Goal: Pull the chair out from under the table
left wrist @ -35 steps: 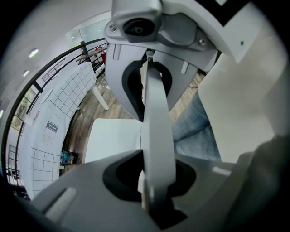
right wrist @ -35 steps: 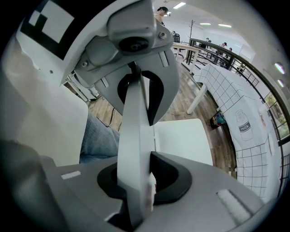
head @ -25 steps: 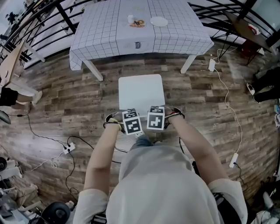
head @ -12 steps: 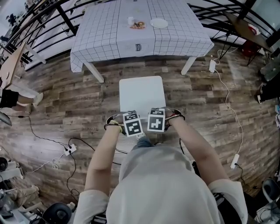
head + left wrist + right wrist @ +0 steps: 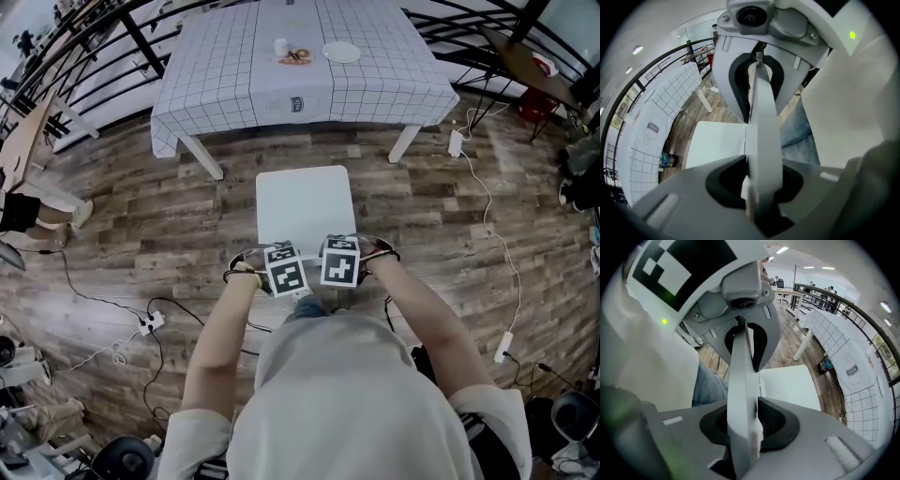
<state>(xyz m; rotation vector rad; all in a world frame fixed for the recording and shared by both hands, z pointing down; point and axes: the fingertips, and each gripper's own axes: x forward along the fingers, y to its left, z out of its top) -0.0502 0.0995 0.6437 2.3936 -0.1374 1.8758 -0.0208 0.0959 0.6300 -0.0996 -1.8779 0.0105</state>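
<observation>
Left gripper (image 5: 286, 273), right gripper (image 5: 339, 265) side by side, jaws just easing open, apparently gripping chair back (image 5: 762, 123)

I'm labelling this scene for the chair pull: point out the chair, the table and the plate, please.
chair (image 5: 305, 202): head view, middle of the white seat.
table (image 5: 375, 66): head view, bare checked cloth on its top.
plate (image 5: 341, 52): head view, centre of the white plate.

White chair (image 5: 305, 202); grid-checked tablecloth (image 5: 366, 80)

Person's in a loose light-grey tee (image 5: 347, 394), short sleeves (image 5: 487, 417). Blue jeans (image 5: 799, 129) below, thin dark strap (image 5: 379, 246) at each wrist.
</observation>
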